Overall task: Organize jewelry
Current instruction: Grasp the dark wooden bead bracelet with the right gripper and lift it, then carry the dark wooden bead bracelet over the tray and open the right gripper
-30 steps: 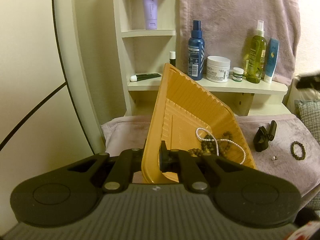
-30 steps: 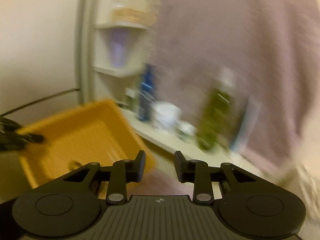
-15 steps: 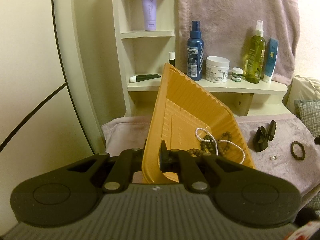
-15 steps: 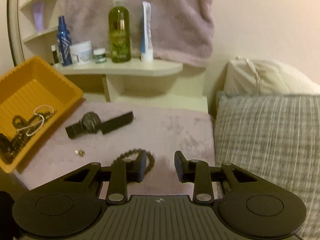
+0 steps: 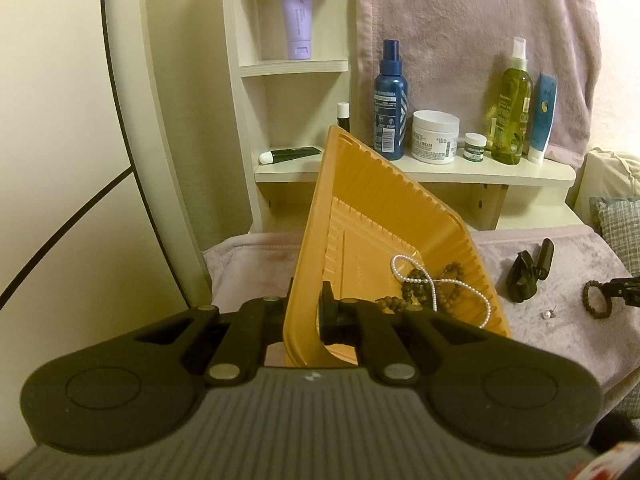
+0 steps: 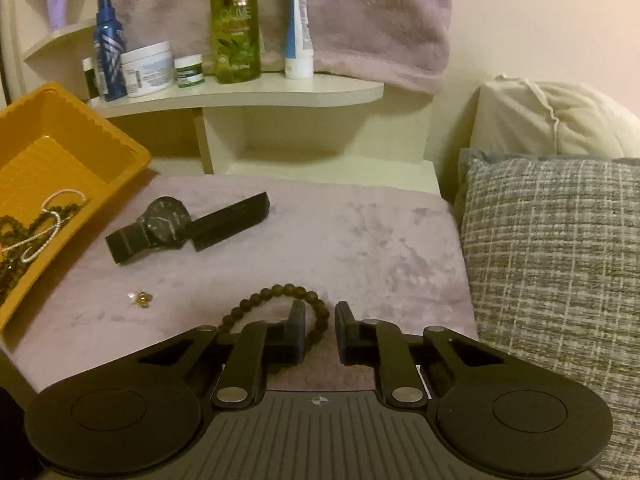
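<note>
My left gripper [image 5: 306, 316] is shut on the near rim of an orange tray [image 5: 372, 216] and holds it tilted. A pearl necklace [image 5: 436, 284] and dark bead strands [image 5: 416, 288] lie in the tray. My right gripper [image 6: 318, 320] is open, its fingers straddling one side of a dark bead bracelet [image 6: 276, 298] on the mauve cloth; the bracelet [image 5: 596, 300] and the right fingertips [image 5: 622, 290] show at the right edge of the left wrist view. A black watch [image 6: 164, 224] and a small gold earring [image 6: 142, 298] lie on the cloth nearby. The tray [image 6: 72, 136] sits at the left.
A cream shelf [image 6: 240, 92] behind holds a blue spray bottle [image 6: 108, 48], a white cream jar [image 6: 147, 68], a green oil bottle [image 6: 235, 20] and a tube [image 6: 298, 20]. A grey woven pillow [image 6: 552, 248] lies to the right. A towel [image 5: 472, 32] hangs on the wall.
My right gripper swung from facing the shelf down to the cloth and closed in on the bead bracelet, now between its open fingers. My left gripper and the tray held still.
</note>
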A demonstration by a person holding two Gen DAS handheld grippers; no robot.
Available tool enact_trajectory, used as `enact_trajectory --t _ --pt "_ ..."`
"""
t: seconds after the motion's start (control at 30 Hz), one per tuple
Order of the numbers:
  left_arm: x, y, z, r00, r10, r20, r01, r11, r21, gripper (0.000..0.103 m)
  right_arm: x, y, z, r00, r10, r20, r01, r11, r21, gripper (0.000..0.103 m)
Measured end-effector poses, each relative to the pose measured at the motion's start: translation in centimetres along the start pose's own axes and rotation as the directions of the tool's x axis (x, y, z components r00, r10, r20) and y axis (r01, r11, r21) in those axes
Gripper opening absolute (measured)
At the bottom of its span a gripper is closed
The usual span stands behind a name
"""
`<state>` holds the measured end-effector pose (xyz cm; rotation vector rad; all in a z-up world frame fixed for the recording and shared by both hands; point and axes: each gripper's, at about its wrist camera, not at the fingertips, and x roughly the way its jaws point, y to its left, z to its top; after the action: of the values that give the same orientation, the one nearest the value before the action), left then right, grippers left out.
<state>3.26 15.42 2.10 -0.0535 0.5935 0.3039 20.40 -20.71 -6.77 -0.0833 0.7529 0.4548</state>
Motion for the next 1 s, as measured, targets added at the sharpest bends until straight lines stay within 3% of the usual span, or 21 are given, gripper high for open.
enact_trajectory --t 0.2,0.23,0.5,0.8,1.0 --pt "0.0 0.0 -0.1 1.000 0.001 -0.001 -0.001 1.000 0.001 0.006 0.9 0.1 -0.2 1.000 -0.006 -0.009 0.005 1.000 -0.014 0.012" --pt "0.0 0.0 -0.2 1.000 0.001 -0.002 -0.001 1.000 0.000 0.006 0.9 0.0 -0.2 1.000 -0.006 -0.007 0.006 1.000 -0.011 0.007" --pt "0.0 0.0 -0.1 1.000 0.001 -0.001 -0.001 1.000 0.001 0.006 -1.3 0.8 0.5 0.999 0.005 0.050 -0.002 0.998 -0.056 0.007" --pt "0.1 0.0 -0.2 1.000 0.000 0.000 0.000 1.000 0.002 0.006 -5.2 2.8 3.3 0.987 0.077 0.140 -0.056 0.988 -0.145 0.007" --pt "0.1 0.0 -0.2 1.000 0.000 0.000 0.000 1.000 0.003 0.006 -6.3 4.8 4.7 0.977 0.143 0.156 -0.109 0.972 -0.206 0.007"
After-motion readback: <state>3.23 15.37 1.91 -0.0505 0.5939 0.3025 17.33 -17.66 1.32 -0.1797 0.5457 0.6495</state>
